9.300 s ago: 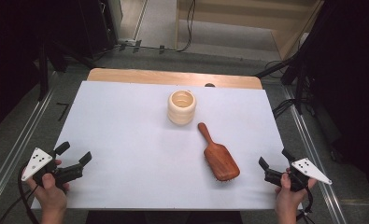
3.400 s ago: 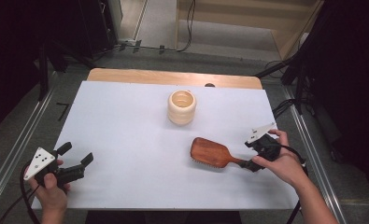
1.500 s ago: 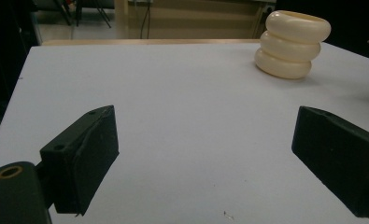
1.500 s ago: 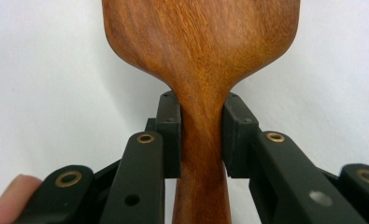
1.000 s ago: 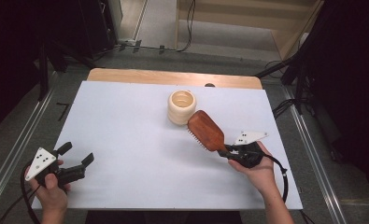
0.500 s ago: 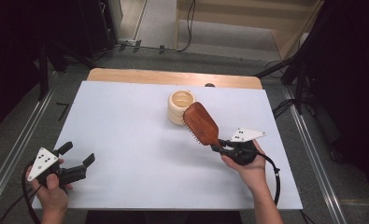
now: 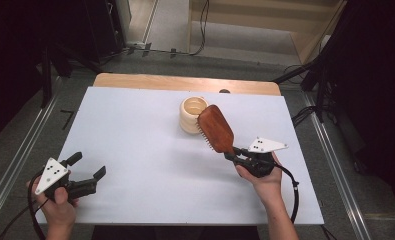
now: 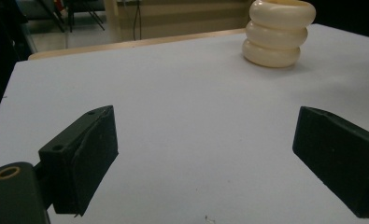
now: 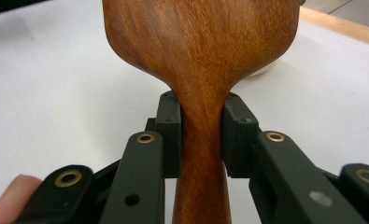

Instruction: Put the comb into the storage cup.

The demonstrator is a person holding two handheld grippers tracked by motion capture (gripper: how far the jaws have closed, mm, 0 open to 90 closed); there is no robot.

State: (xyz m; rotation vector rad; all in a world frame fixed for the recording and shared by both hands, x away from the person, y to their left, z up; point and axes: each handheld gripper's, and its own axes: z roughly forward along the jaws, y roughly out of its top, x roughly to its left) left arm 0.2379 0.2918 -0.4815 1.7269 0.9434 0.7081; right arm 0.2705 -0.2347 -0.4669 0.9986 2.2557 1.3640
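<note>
A brown wooden hairbrush point(image 7: 216, 128) is lifted off the table, bristles facing down-left, its head next to the cream ribbed cup point(image 7: 193, 114). My right gripper point(image 7: 235, 154) is shut on the brush's handle point(image 9: 202, 140), with the wooden back point(image 9: 201, 37) rising in front of the jaws. My left gripper point(image 7: 88, 168) rests at the table's near left corner, open and holding nothing. Between its spread jaws in the left gripper view lies bare white table, and the cream cup point(image 8: 278, 32) stands far ahead to the right.
The white tabletop point(image 7: 135, 135) has a wooden strip point(image 7: 185, 82) along its far edge. Metal rails point(image 7: 15, 160) run along both sides of the table. Cables point(image 7: 200, 30) lie on the floor beyond it.
My right gripper took hold of the hairbrush by its handle, raised it and carried it left and away toward the cup. The left gripper stayed put.
</note>
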